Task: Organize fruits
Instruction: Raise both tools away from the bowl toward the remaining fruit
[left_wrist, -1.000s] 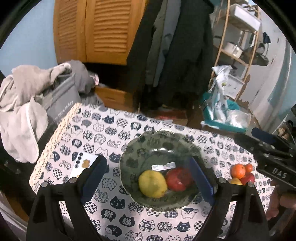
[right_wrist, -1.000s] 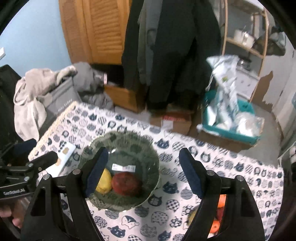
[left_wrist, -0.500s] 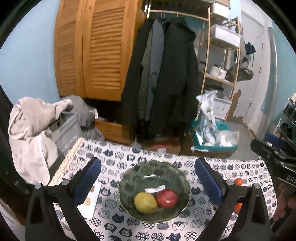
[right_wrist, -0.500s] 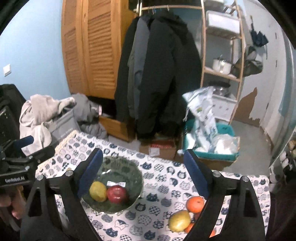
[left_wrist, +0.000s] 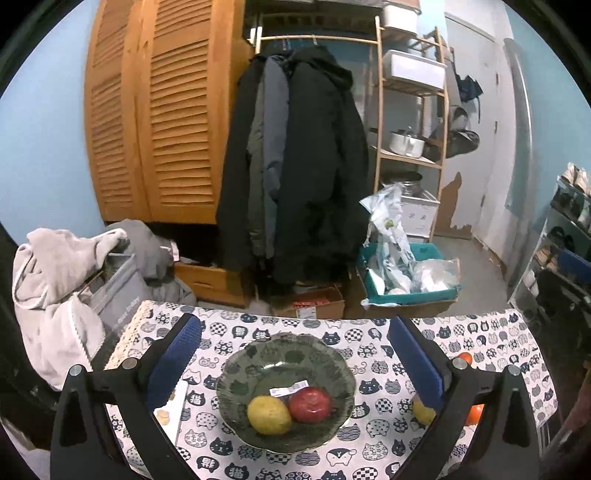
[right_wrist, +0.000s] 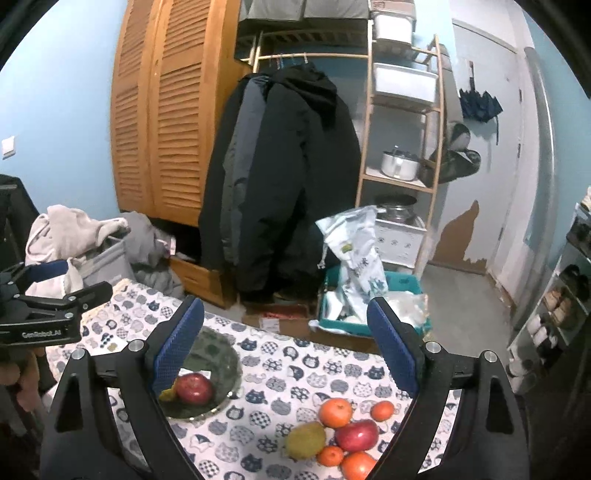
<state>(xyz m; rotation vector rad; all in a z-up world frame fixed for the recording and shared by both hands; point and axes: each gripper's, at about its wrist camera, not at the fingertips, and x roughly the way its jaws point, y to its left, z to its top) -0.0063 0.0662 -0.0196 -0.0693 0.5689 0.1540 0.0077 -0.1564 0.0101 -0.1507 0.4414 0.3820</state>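
- The left gripper (left_wrist: 293, 354) is wide open. It holds nothing and touches nothing. It hangs above the bowl (left_wrist: 236, 387).
- The right gripper (right_wrist: 284, 332) is wide open too, with nothing between its blue bumpy pads (right_wrist: 177, 347).
- The bowl is round and dark green, with a wavy rim. It sits on the tablecloth (left_wrist: 373, 450), which is white with little cat faces.
- In the bowl lie a yellow lemon (left_wrist: 268, 414) and a shiny red apple (left_wrist: 309, 404). They touch, side by side. The lemon is egg-shaped, and its long side runs left to right.
- A white sticker (left_wrist: 288, 388) lies in the bowl, just behind the fruit.
- To the right of the bowl is a loose pile of fruit on the cloth: a big orange (right_wrist: 335, 412), a small orange (right_wrist: 382, 410), a second red apple (right_wrist: 356, 435), a bumpy yellow-green lemon (right_wrist: 306, 440) and two more oranges at the front (right_wrist: 330, 455) (right_wrist: 358, 466).
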